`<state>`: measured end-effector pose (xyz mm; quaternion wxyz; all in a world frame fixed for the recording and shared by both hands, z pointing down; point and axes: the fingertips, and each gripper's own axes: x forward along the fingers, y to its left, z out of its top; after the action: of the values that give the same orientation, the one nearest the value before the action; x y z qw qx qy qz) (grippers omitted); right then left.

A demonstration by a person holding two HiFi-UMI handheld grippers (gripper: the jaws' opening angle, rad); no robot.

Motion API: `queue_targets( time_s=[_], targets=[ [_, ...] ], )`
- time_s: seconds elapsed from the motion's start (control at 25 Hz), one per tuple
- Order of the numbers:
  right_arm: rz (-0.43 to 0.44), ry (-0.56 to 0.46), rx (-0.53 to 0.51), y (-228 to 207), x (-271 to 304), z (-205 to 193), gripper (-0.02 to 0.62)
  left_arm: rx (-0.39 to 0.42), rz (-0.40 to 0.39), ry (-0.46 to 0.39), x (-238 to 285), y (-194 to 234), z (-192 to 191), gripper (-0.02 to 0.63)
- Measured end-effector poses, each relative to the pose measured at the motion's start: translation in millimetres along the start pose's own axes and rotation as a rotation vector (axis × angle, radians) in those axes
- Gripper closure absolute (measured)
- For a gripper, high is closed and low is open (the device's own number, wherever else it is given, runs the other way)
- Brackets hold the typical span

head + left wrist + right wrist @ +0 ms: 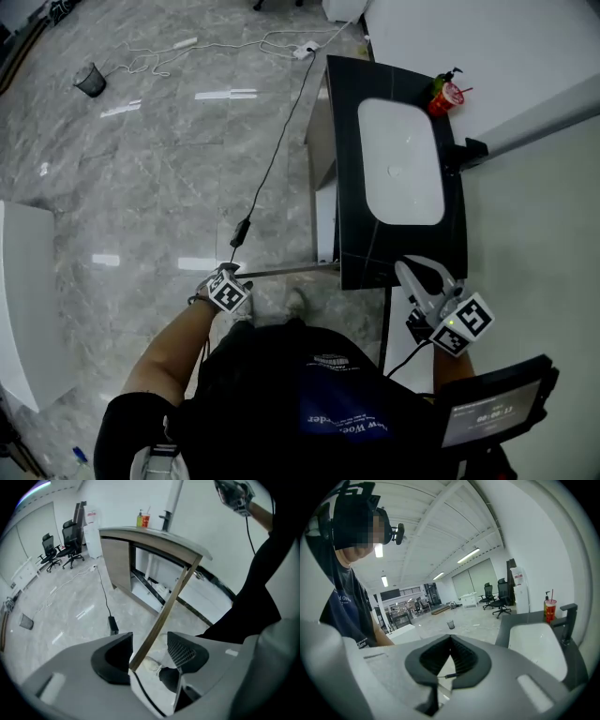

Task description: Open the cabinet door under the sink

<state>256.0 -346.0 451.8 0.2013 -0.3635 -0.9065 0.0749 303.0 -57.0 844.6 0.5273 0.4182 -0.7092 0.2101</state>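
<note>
The step in hand looks like the end of the pull. The tan-edged cabinet door [281, 271] under the sink already stands swung well out from the black vanity counter [347, 141], and in the head view it shows edge-on as a thin bar. The left gripper [150, 653] has its jaws spread wide, with the door's free edge [164, 611] running between them. Neither pad seems to press on it, so this claw is open and grips nothing.

To finish cleanly, the left gripper should probably draw straight back off the edge. A sideways drift could catch a pad on the door and nudge it toward closed. The black cable [272, 159] lying across the grey marble floor below is worth avoiding.

The right gripper [450, 651] hangs near the counter's front corner with its jaws closed together and nothing between them.

As for containers, the oval white basin [401, 159] set in the counter looks empty. A red cup with a straw [446, 96] stands beside the black faucet [567, 616], and its contents cannot be seen. The opened cabinet shows a pale pipe and dark rails inside, and little else can be made out. A small dark wastebasket [91, 80] sits far off on the floor.
</note>
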Motion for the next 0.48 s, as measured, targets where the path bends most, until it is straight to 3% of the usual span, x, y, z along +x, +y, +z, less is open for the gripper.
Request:
queue_targets(
  time_s=[0.12,0.28,0.48],
  targets=[
    [0.035,-0.028,-0.027,-8.4,-4.8,14.6,0.597,-0.033,0.006,-0.066,-35.7,-5.4,17.2,0.362],
    [0.085,-0.072,-0.045,-8.0,-3.1,21.3,0.597,-0.061,0.071,-0.150,-76.3,3.5,27.5,0.365],
    [0.145,-0.095,-0.065,-2.7,8.8,23.3,0.597,-0.190,0.140,-0.402,-134.3,21.7,63.2,0.431]
  ],
)
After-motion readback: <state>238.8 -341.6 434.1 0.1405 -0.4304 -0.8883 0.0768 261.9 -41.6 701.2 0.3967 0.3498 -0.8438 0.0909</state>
